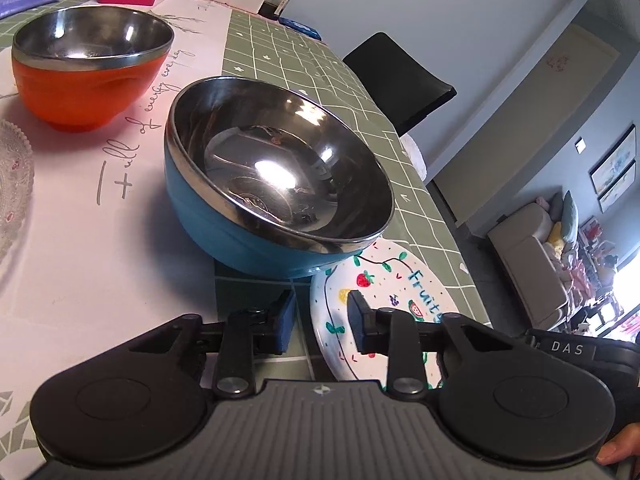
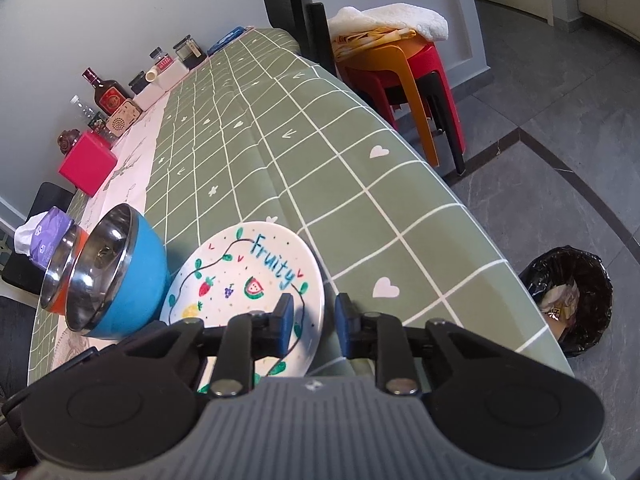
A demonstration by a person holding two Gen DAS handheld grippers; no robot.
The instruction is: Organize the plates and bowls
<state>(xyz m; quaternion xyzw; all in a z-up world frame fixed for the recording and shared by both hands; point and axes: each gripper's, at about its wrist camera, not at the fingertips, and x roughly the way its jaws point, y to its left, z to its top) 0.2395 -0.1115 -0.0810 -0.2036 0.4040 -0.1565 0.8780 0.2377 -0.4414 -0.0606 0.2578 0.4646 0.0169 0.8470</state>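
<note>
A blue bowl (image 1: 248,236) with a steel inside stands on the table just ahead of my left gripper (image 1: 320,316), which is open and empty. An orange bowl (image 1: 80,88) stands beyond it at the left. A white "Fruity" plate (image 1: 384,284) lies to the right of the blue bowl, partly under my left gripper's right finger. In the right wrist view my right gripper (image 2: 312,316) is open, its jaws either side of the plate's (image 2: 240,276) near right rim. The blue bowl (image 2: 132,280) and orange bowl (image 2: 60,300) lie left of the plate.
A clear glass dish (image 1: 12,184) sits at the far left. A pink box (image 2: 86,166), jars and bottles (image 2: 106,94) line the wall side. The table edge (image 2: 500,264) runs at the right, with a bin (image 2: 572,300), stools (image 2: 404,76) and a black chair (image 1: 396,80) beyond.
</note>
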